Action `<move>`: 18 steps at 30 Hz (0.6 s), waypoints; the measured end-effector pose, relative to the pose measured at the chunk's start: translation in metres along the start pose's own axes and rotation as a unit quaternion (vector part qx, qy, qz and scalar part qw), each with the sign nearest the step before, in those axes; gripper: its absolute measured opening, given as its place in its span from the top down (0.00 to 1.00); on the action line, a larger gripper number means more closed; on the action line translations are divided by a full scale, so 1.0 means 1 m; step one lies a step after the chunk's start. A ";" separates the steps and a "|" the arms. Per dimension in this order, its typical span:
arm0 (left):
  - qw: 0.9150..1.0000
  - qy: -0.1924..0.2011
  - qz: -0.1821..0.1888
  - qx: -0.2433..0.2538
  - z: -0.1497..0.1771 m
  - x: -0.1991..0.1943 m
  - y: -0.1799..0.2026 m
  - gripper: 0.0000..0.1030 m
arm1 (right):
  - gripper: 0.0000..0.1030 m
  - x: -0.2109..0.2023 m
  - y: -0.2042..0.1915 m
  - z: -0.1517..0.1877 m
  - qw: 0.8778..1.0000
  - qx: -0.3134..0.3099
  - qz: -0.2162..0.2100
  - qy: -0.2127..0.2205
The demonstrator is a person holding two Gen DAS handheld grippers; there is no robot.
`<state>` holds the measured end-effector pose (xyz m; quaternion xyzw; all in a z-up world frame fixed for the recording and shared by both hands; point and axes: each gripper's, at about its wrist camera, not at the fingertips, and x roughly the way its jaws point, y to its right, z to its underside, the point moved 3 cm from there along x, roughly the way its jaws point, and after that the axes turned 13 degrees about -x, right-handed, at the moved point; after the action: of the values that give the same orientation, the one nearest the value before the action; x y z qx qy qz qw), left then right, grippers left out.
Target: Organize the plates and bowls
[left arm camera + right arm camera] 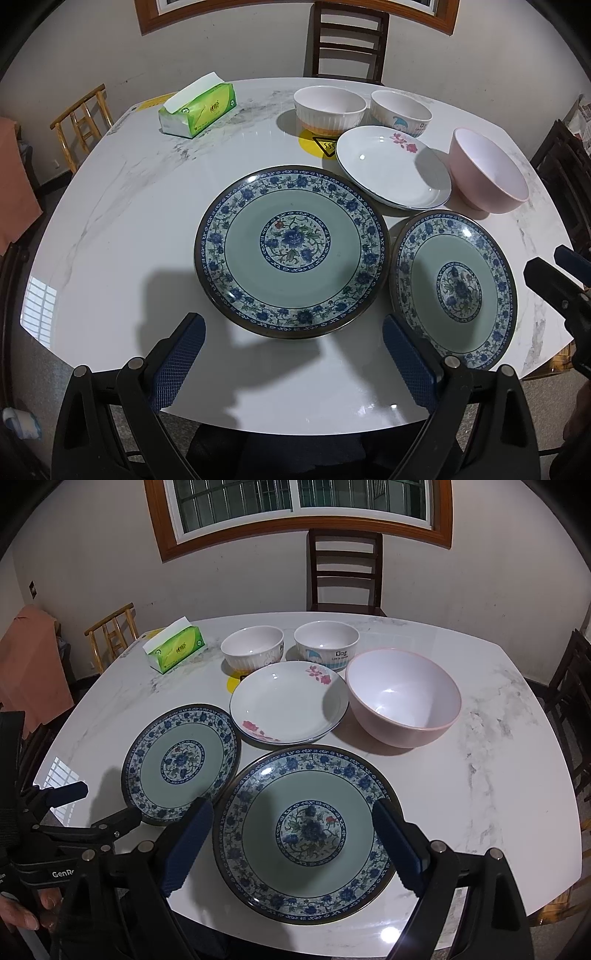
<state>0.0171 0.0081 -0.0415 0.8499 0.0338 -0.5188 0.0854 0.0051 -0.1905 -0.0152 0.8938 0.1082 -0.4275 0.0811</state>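
Wide open, the left gripper [293, 354], with nothing between its blue pads [177, 360]. Hovering low over the near edge of the white marble counter [110, 229], just short of a blue flower plate [291, 251]. Wide open too, the right gripper [293, 843], holding nothing, hanging above the other blue flower plate [303, 834] on the right side.

Two blue flower plates side by side at the front of the counter, rims nearly touching. Impossible to tell from the fisheye views which of the two is bigger. Just behind them a white plate with pink flowers [288, 701], lying flat, close to both blue plates. Right beside it, to the right, a pink bowl [404, 703], standing upright, white inside, with nothing in it.

Farther back, two small white bowls next to each other: a ribbed bowl [253, 648] with a bunny on it, and a cartoon bowl [327, 642] with the word Dog. Partly under the ribbed bowl, a yellow round sticker [317, 144].

Off to the back left, a green tissue box [197, 107] with a white tissue sticking up. Behind the counter, a dark wooden chair [345, 572] and a window [299, 498].
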 end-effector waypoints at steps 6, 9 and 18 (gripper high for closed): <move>1.000 -0.001 0.001 0.001 0.000 0.001 -0.002 0.08 | 0.12 0.001 -0.001 0.000 1.000 0.000 -0.002 -0.001; 1.000 0.000 0.000 0.002 0.000 0.002 -0.002 0.08 | 0.12 0.001 -0.001 0.000 1.000 -0.001 -0.001 -0.001; 1.000 0.000 -0.002 0.003 0.000 0.002 -0.003 0.08 | 0.12 0.002 -0.002 0.001 1.000 0.000 0.002 -0.003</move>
<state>0.0175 0.0107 -0.0433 0.8503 0.0340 -0.5187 0.0822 0.0052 -0.1882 -0.0173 0.8926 0.1064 -0.4302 0.0822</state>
